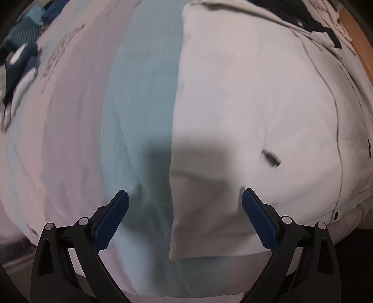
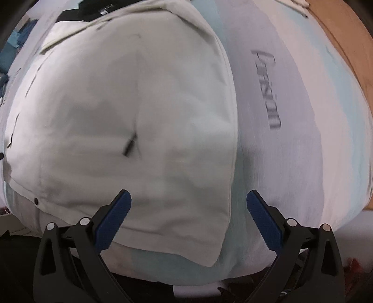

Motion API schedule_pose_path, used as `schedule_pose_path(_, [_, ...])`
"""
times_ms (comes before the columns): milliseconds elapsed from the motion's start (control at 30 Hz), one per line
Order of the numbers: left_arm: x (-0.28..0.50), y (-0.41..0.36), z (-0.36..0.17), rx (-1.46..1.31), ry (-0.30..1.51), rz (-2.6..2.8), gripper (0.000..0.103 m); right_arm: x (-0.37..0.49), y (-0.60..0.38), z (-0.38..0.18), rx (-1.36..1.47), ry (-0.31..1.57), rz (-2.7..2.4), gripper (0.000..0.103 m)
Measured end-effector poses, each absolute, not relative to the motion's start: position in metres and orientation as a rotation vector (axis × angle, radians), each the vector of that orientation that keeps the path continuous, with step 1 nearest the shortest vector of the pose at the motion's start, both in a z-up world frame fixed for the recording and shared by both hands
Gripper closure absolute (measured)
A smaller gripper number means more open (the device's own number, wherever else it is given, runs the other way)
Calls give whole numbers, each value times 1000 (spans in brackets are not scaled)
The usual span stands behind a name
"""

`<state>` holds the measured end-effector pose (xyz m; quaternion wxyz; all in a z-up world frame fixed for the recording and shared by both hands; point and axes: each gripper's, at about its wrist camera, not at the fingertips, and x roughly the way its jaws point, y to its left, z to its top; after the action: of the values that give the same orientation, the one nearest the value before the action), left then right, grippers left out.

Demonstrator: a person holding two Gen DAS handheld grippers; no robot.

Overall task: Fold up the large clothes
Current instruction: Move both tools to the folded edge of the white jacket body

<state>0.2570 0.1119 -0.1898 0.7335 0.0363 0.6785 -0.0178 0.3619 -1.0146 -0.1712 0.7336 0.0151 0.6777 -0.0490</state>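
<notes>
A large off-white garment (image 1: 244, 105) lies spread on a striped bedsheet (image 1: 139, 105), with a small dark tab (image 1: 271, 158) and a dark snap button (image 1: 336, 214) near its edge. My left gripper (image 1: 185, 200) hovers open over the garment's left edge near the front corner, nothing between its fingers. In the right wrist view the same garment (image 2: 116, 105) fills the left side, its right edge running down the middle. My right gripper (image 2: 188, 201) is open above that right edge near the front corner, holding nothing.
The sheet (image 2: 291, 116) is pale blue and lilac with grey printed lettering (image 2: 268, 88). A pile of blue and white clothes (image 1: 21, 46) sits at the far left. Dark clothing (image 1: 291, 11) lies beyond the garment. A wooden edge (image 2: 345, 51) runs at the far right.
</notes>
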Motion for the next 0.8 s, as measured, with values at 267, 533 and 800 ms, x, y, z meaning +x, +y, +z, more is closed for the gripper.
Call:
schedule_pose_path(267, [236, 116, -217, 62, 1535, -43, 11, 349, -1013, -205, 59, 1546, -70, 8])
schedule_pose_path(533, [221, 119, -221, -48, 1552, -49, 20, 350, -1016, -218, 126, 1564, -64, 7])
schedule_pose_path(800, [211, 111, -218, -84, 1568, -36, 35, 351, -1038, -217, 190, 1600, -59, 33])
